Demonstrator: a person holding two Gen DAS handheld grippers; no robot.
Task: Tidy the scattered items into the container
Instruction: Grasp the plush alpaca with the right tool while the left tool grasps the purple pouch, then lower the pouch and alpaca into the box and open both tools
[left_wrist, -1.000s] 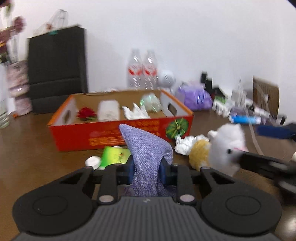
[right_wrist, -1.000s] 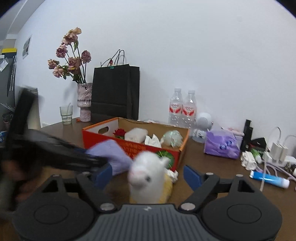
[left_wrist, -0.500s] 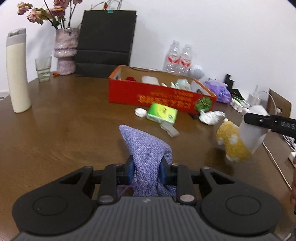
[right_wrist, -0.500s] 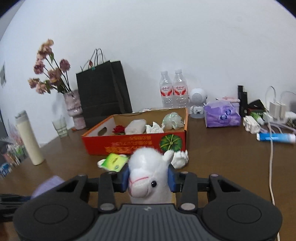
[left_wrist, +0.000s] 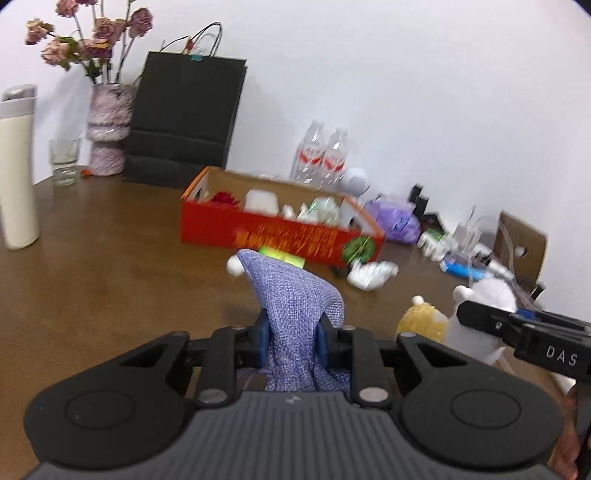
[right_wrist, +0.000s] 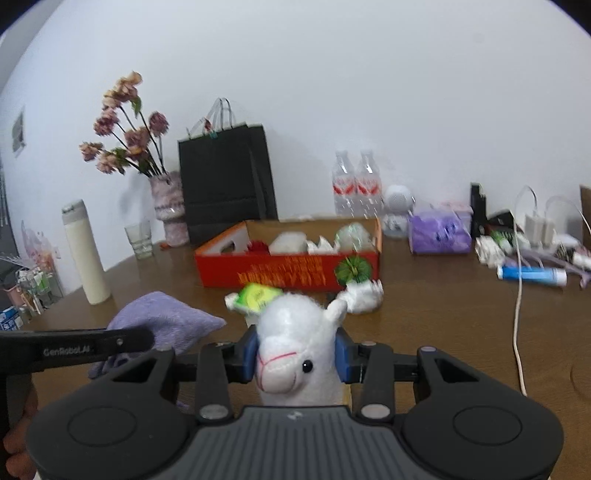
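Note:
My left gripper (left_wrist: 291, 338) is shut on a purple woven cloth pouch (left_wrist: 295, 306), held above the brown table; the pouch also shows in the right wrist view (right_wrist: 166, 325). My right gripper (right_wrist: 295, 360) is shut on a white plush alpaca (right_wrist: 295, 354), also visible at the right of the left wrist view (left_wrist: 480, 306). The red cardboard box (left_wrist: 273, 232) (right_wrist: 288, 269) stands ahead and holds a red flower, white items and a greenish ball. A green packet (right_wrist: 258, 295) and crumpled white tissue (right_wrist: 362, 297) lie in front of the box.
A black paper bag (left_wrist: 184, 122), a vase of dried flowers (left_wrist: 109, 129), a glass (left_wrist: 64, 160) and a cream bottle (left_wrist: 16, 166) stand at the back left. Water bottles (right_wrist: 356, 184), a purple tissue pack (right_wrist: 439, 232), cables and a blue tube (right_wrist: 532, 275) crowd the right.
Both grippers have moved closer to the red box, still holding the pouch and the alpaca. The left view is tilted up and blurred by motion.

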